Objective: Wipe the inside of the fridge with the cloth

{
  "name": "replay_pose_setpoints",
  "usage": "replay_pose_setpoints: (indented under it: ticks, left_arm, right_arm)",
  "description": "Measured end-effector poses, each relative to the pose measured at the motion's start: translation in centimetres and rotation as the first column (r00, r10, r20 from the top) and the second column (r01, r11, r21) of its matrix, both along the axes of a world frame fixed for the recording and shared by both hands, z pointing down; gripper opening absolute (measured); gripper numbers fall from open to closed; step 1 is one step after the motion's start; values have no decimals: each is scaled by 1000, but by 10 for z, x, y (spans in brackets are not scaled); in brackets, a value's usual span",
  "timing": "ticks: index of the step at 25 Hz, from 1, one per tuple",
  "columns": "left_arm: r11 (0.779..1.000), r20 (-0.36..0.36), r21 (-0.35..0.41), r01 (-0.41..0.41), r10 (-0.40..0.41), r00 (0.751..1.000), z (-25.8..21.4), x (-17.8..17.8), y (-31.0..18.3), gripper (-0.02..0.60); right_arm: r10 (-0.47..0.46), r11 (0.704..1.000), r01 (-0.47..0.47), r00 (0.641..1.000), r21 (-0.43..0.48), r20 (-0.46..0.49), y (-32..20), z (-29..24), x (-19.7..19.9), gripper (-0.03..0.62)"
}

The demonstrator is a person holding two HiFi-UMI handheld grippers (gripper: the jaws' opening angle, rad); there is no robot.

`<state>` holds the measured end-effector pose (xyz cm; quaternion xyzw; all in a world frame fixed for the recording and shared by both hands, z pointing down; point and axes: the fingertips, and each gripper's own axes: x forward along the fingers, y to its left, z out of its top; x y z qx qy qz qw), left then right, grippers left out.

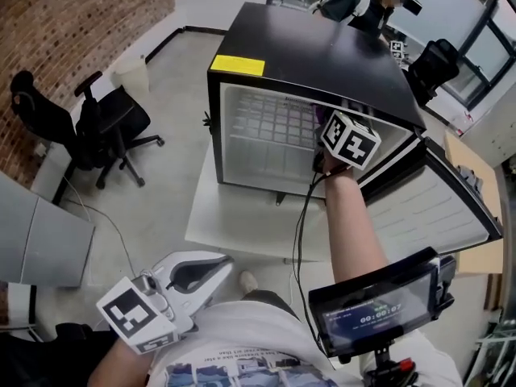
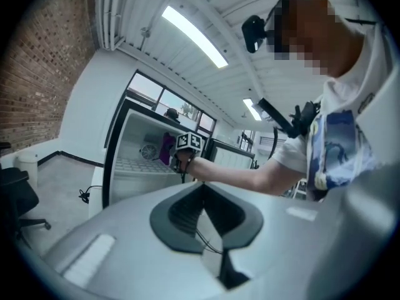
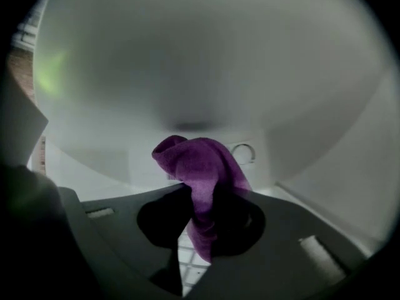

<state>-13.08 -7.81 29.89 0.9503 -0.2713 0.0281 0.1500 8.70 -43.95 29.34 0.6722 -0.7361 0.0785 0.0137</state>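
Standing on a white desk (image 1: 234, 216), the black fridge (image 1: 298, 47) has its door (image 1: 439, 208) swung wide open on the person's right. The right tool (image 3: 212, 195) is inside the white compartment, near its right wall, with the arm stretched out from the person's body. Its jaws are clamped on the purple cloth (image 3: 197, 161). The cloth bunches up above the jaws toward the back wall, and a shorter end hangs down between them. Below it, the white wire shelf (image 3: 187, 255) shows through the gap under the jaws. In the head view only the tool's marker cube (image 1: 351, 139) and the hand behind it stand out at the fridge mouth. A dark cable (image 1: 300, 216) runs from there down along the arm.

The left tool (image 1: 211, 268) is held low by the person's body, well apart from the fridge. Its jaws are together with nothing between them. Its own view looks up past the person's shirt toward the open fridge.

Two black office chairs (image 1: 105, 127) stand on the floor to the left, by a brick wall (image 1: 72, 31). Another person (image 1: 355, 2) is behind the fridge.
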Motion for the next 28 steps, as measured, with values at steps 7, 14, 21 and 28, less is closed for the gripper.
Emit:
replay_pose_setpoints:
  ticks: [7, 14, 21, 28]
  left_arm:
    - [1000, -7, -5, -23, 23, 1000, 1, 1, 1, 8]
    - [999, -6, 1, -46, 46, 999, -1, 4, 4, 8]
    - [997, -4, 3, -75, 75, 997, -1, 3, 15, 8]
    - [993, -6, 9, -121, 121, 993, -1, 3, 34, 8]
  right_arm:
    - [208, 977, -209, 978, -28, -28, 7, 7, 67, 74]
    - [273, 962, -273, 961, -12, -40, 23, 2, 75, 74]
    - [303, 953, -302, 952, 29, -32, 59, -11, 77, 74]
    - [327, 945, -326, 945, 37, -27, 101, -12, 84, 74]
